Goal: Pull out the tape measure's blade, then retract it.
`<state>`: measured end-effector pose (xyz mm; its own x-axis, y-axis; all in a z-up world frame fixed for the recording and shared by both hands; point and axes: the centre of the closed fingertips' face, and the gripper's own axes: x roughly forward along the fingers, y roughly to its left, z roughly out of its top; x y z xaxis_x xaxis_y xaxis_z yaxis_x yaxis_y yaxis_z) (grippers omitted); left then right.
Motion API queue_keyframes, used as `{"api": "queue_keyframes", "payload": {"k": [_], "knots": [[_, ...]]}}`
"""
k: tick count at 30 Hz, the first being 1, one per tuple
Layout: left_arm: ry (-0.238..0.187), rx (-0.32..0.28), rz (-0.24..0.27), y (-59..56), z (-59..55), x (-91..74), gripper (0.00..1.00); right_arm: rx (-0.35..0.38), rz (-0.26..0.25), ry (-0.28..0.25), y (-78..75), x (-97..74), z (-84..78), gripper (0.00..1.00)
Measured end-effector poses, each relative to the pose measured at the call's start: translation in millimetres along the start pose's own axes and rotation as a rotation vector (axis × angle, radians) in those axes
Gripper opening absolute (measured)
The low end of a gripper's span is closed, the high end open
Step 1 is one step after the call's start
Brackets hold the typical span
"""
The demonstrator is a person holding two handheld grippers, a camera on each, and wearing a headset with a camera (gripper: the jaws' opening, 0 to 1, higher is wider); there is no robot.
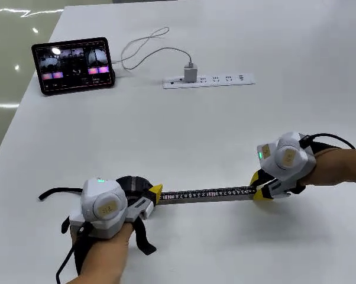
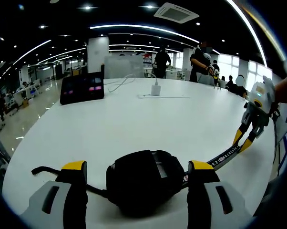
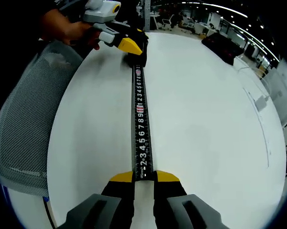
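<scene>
We are clenching the right gripper's jaws on the tip of the blade, which is lying drawn out flat along the bench. The left gripper's jaws are standing spread around the black tape measure with a gap showing on one side, so we are judging them released. To do the pull well, we are aiming to draw straight along the blade, level with the bench, with the case steadied. Just beyond our jaws, white numbers are running from 2 up to 9, then a red mark. We are reading no brand.
</scene>
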<state>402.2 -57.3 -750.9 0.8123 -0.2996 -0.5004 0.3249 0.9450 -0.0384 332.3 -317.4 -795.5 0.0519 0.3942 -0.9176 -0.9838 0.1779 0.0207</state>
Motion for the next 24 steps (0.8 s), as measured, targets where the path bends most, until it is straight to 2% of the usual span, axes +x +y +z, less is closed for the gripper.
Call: {"api": "queue_keyframes", "payload": {"k": [6, 11, 17, 24], "knots": [[0.018, -0.03, -0.022, -6.5, -2.9, 0.4, 0.75, -0.004, 0.01, 0.01, 0.3, -0.9, -0.1, 0.11], [0.033, -0.039, -0.013, -5.0, -6.0, 1.6, 0.69, 0.007, 0.012, 0.015, 0.0, -1.0, -0.1, 0.1], [0.049, -0.056, -0.023, -8.8, -8.3, 3.6, 0.65, 0.018, 0.007, 0.021, -0.6, -0.9, -0.2, 0.1], [0.066, -0.035, -0.006, -8.4, -9.9, 4.8, 0.65, 0.022, 0.002, 0.017, -1.1, -0.4, -0.2, 0.1]]}}
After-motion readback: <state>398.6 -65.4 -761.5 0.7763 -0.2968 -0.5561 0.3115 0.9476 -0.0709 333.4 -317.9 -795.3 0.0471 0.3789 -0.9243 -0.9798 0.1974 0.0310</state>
